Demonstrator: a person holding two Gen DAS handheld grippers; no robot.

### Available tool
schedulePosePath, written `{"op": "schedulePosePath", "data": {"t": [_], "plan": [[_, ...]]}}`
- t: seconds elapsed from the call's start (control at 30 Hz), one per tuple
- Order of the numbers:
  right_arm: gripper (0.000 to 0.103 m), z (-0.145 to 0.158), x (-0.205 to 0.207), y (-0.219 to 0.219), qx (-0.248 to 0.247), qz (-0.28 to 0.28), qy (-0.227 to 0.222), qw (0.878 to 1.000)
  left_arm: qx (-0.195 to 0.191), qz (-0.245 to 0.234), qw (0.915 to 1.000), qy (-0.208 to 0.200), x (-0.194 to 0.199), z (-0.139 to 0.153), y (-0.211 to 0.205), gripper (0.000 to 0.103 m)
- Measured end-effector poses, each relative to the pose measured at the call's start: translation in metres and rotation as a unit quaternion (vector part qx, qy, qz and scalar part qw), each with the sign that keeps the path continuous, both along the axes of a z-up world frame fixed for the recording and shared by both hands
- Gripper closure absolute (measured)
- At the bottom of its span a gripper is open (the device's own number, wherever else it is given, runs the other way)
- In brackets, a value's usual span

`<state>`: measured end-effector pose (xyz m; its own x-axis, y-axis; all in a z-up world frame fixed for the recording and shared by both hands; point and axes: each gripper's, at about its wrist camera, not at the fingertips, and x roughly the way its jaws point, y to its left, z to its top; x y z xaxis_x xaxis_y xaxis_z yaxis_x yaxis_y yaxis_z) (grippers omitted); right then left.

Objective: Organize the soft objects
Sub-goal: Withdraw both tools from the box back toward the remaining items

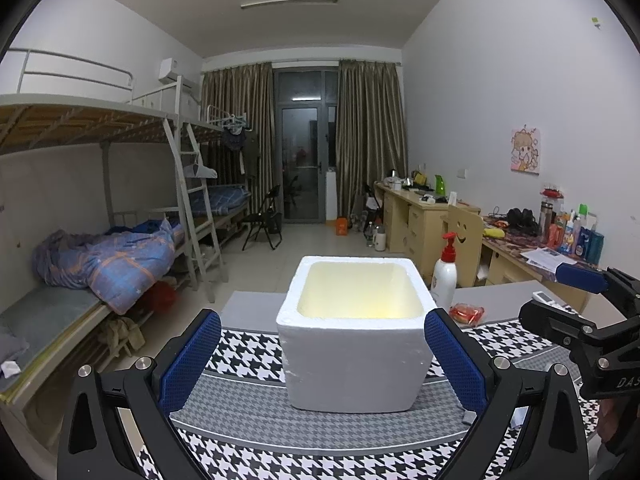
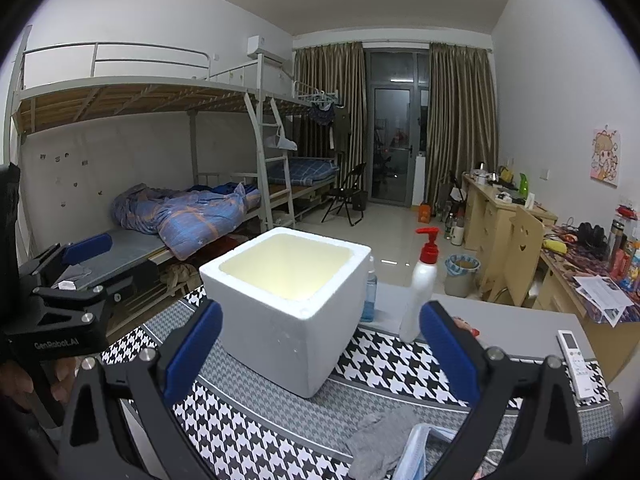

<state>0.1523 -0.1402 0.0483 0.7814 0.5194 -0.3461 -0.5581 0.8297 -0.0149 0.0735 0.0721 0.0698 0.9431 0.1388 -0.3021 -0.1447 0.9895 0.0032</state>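
Right wrist view first: nearest the lens, a grey cloth point(image 2: 382, 436) lies crumpled on the houndstooth-covered table point(image 2: 256, 432), just beside a clear plastic bag point(image 2: 420, 454). The right gripper point(image 2: 322, 350) hovers above them, blue pads wide apart and holding nothing. The left gripper point(image 1: 322, 354) is likewise spread and empty. Beyond both sits an open white foam box point(image 2: 294, 300), with a red-pump bottle point(image 2: 420, 292) behind it.
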Motion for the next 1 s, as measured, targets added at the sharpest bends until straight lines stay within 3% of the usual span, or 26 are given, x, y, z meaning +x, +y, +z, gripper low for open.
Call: {"op": "schedulePosePath", "data": {"t": [0.5, 1.0], "plan": [[0.002, -0.024, -0.011, -0.018, -0.001, -0.024, 0.004, 1.000, 0.001, -0.017, 0.9998, -0.003, -0.009, -0.019, -0.014, 0.001], [0.002, -0.045, -0.017, -0.033, -0.015, -0.044, 0.007, 0.999, -0.023, -0.048, 0.9986, 0.001, -0.009, -0.043, -0.022, 0.001]]}}
